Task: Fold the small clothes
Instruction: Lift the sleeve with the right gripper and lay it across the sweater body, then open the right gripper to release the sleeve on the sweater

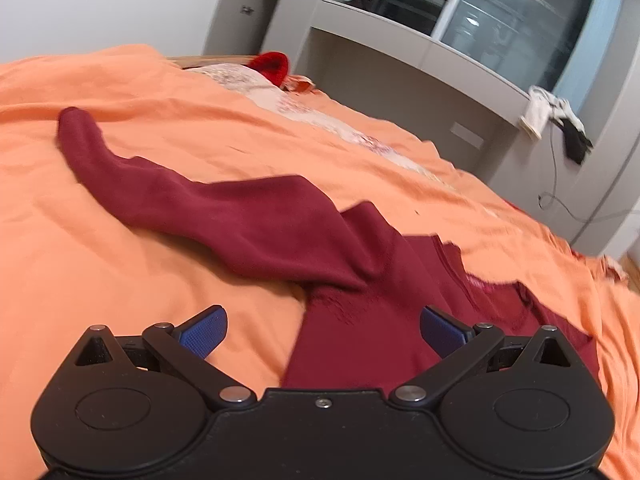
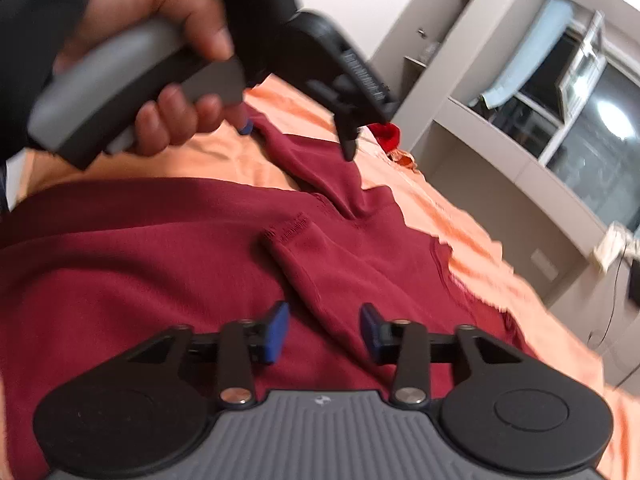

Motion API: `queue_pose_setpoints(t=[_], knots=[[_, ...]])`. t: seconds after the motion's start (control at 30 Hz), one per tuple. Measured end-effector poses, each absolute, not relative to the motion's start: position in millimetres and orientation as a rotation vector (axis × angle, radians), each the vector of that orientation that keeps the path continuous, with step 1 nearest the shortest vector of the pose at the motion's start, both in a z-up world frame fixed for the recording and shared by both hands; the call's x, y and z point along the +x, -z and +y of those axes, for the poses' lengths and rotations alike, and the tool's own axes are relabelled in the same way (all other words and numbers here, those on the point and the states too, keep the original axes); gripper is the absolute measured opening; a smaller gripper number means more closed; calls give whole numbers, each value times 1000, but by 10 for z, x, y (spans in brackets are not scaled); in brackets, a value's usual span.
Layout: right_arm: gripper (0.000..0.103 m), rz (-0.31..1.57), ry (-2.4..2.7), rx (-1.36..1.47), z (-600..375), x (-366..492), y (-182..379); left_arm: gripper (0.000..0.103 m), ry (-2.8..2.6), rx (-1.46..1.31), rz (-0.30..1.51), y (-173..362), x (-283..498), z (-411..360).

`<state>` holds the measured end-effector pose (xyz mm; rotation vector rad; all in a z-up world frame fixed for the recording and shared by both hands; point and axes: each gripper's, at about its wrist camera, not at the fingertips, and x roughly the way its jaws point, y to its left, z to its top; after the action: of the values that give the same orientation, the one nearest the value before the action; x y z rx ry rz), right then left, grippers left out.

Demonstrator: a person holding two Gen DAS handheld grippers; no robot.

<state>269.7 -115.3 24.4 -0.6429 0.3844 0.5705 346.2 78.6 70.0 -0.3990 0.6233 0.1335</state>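
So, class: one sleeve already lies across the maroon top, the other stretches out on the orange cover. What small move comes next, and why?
Probably the open left gripper should go for the outstretched sleeve and fold it over the maroon top. The other sleeve already lies across the body, and the right gripper is open, holding nothing.
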Motion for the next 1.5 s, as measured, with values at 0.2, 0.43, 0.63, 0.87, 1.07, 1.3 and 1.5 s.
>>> queue_pose_setpoints(t=[0.2,0.43,0.63,0.87,1.07,1.3,1.5], knots=[[87,425,-504,-469,-1796,2721,-446,102,-89,-296,699,-531,3508,519],[100,442,-217,-251,-2657,3164,-592,102,-70,-193,759,-317,3532,243],[96,477,-60,21,-3353,3790,-572,102,-94,-111,769,-223,3537,105],[52,536,-21,292,-3871,4344,-403,103,-118,-44,763,-139,3563,4],[6,510,52,249,-3922,4421,-366,103,-117,-44,757,-138,3546,8],[7,479,81,194,-3909,4433,-349,103,-118,-30,753,-128,3542,-11],[59,545,-23,211,-4005,4222,-407,103,-119,-29,757,-131,3545,-9]])
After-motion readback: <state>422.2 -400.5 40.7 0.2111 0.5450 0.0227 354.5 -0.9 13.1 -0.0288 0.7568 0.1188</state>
